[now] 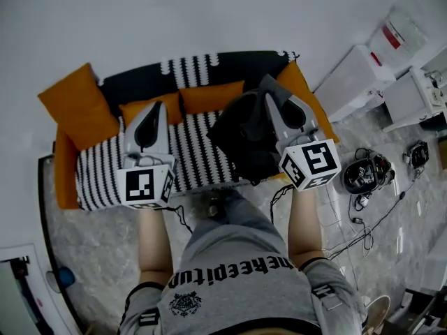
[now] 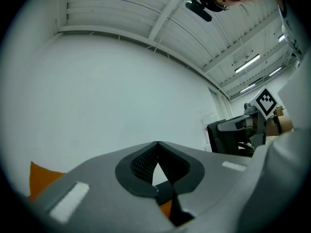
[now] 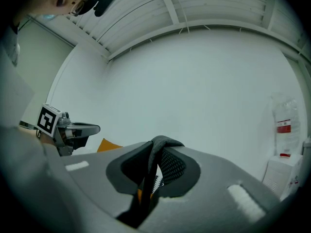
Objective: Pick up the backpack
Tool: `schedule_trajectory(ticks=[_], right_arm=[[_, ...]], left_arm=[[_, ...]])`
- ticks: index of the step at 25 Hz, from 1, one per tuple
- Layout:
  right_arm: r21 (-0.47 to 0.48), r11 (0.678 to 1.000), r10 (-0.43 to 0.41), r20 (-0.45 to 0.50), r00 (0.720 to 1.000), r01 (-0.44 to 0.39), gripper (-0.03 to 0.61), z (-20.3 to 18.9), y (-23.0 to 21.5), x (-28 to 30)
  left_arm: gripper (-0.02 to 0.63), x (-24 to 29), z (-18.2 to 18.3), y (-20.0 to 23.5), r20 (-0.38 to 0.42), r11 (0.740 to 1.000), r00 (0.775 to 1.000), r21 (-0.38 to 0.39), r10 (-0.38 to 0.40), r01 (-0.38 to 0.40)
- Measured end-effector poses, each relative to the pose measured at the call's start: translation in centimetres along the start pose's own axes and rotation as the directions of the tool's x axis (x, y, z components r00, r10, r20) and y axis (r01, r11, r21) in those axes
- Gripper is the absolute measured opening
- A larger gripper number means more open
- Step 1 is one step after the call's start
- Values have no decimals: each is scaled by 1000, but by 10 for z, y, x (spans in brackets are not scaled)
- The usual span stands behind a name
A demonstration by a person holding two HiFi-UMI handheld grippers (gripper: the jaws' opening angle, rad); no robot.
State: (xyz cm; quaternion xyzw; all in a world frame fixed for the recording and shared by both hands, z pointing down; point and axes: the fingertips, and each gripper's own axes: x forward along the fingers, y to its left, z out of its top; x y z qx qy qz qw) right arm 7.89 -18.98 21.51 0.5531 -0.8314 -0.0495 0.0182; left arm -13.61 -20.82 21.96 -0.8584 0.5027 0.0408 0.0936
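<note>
Backpack (image 1: 241,135): black, soft and crumpled fabric; it is hanging from the right gripper just above the sofa's right half.
Strap (image 3: 149,174): dark woven band, looping over the jaw tips and running down between the pads.
Right gripper (image 3: 156,149): grey moulded shell; its jaws are clenching the strap against the ribbed black pads (image 3: 171,165).
Left gripper (image 2: 157,144): same grey shell and mesh-textured pads; its jaw tips are meeting with nothing between them, and it is hovering over the sofa's left half, well apart from the backpack.
Cubes: two, white with black square markers, one on each gripper (image 1: 147,185) (image 1: 311,162).
Sofa (image 1: 195,155): black-and-white striped cover; the backpack is hiding part of the seat.
Cushions: orange and plump; four are showing along the back, at the left end (image 1: 77,107), mid-left (image 1: 150,109), centre (image 1: 209,96) and right end (image 1: 307,93), the last partly covered by the right gripper.
Floor (image 1: 91,257): pale and marbled.
Cables (image 1: 363,176): a dark tangle lying on the floor at the right; the number cannot be told.
Hard to make out: the backpack's pockets and zips are merging into black; in the head view its fabric is concealing the right jaw tips.
</note>
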Motion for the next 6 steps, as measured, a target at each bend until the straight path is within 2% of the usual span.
schedule_trajectory(ticks=[6], right_arm=[[-13, 1000, -8, -8, 1000, 7, 35, 1, 0, -3]], left_arm=[[20, 1, -1, -3, -13, 1000, 1000, 2, -13, 13]])
